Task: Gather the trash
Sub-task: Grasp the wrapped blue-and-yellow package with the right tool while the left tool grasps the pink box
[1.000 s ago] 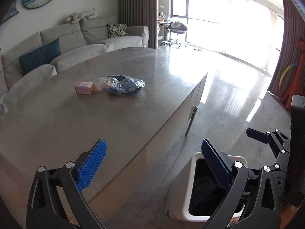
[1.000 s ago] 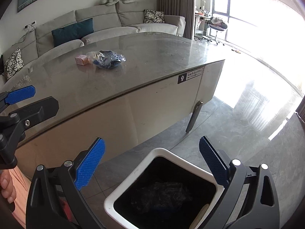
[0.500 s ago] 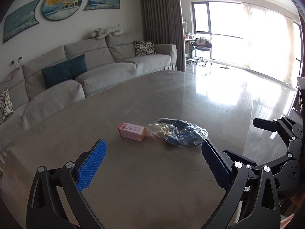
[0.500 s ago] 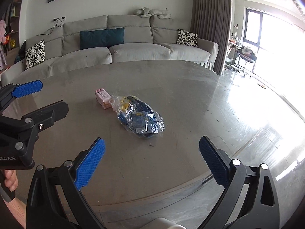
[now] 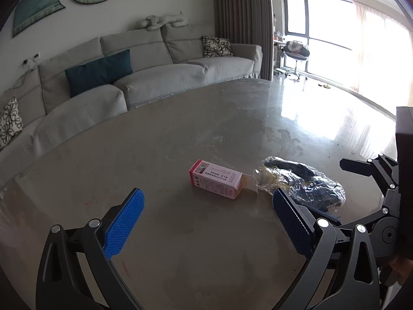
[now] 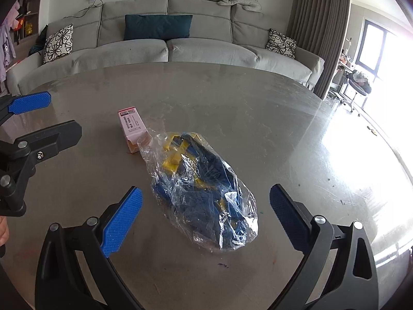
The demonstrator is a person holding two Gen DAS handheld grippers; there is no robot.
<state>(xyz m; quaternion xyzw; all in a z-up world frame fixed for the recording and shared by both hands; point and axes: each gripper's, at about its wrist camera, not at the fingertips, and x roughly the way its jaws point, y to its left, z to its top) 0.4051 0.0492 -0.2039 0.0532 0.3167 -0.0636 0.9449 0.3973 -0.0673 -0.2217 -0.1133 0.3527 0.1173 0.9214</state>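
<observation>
**Both grippers now low over the table, jaws wide, trash ahead**

Since a second ago both grippers have swung up from the floor bin to the table, and over the last half second they have closed in: the bag and box now loom much larger.

The right gripper is spread wide and holds nothing. The bag lies just ahead, between its blue fingers, with bare table on both sides of it. The left gripper is equally wide and empty. The box lies ahead of it, slightly right of centre, well clear of both fingers. The bag sits just behind its right finger, partly hidden.

The table is smooth grey stone, glossy, with glare toward the window side and faint scuffs. Its curved far edge runs before a grey sofa. It is open to the left and beyond the trash.

The bag is crinkled clear plastic, a lumpy oval, stuffed with dark blue and yellow pieces. The box is a small pink card carton lying on its side, printed text on its top face, its near end touching or just at the bag's mouth.
</observation>
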